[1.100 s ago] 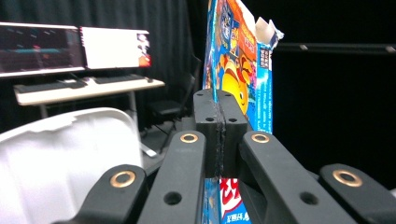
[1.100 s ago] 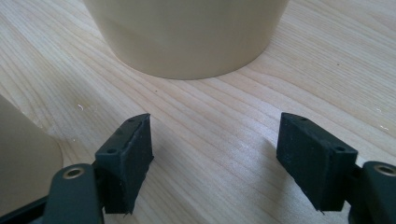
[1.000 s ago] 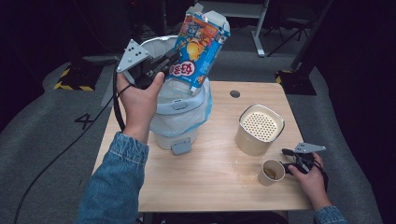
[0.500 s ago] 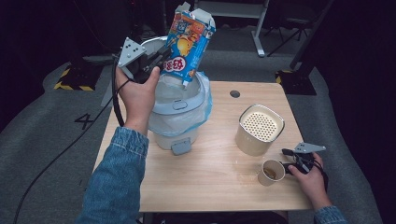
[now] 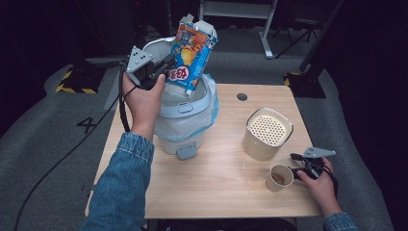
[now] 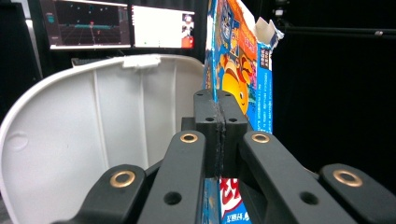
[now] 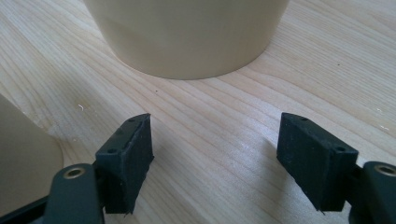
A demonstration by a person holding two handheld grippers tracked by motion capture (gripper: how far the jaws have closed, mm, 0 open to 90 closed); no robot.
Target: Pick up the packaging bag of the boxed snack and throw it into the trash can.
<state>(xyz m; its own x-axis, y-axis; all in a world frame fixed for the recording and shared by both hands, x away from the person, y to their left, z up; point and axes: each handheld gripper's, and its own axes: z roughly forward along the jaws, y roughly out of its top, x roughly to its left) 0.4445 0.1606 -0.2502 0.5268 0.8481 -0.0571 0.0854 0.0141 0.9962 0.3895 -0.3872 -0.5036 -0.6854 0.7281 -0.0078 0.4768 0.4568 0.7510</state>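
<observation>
Wood counter (image 5: 211, 192): left gripper (image 5: 166, 70) pinches carton (image 5: 192, 55) wall over bin (image 5: 185, 118); light, crushable cardboard, prob. empty, so grip edge w/ care. Right gripper (image 5: 294, 171) open.

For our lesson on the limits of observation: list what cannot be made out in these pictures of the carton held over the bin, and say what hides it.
- High view: the inside of the bin is hidden by the tilted carton and the hand.
- Left gripper view: the carton's lower half is blocked by the left tongs, shut on its edge.
- High view: the paper cup's contents are too small to tell.
- Right gripper view: the beige container is cut off by the top edge.
</observation>
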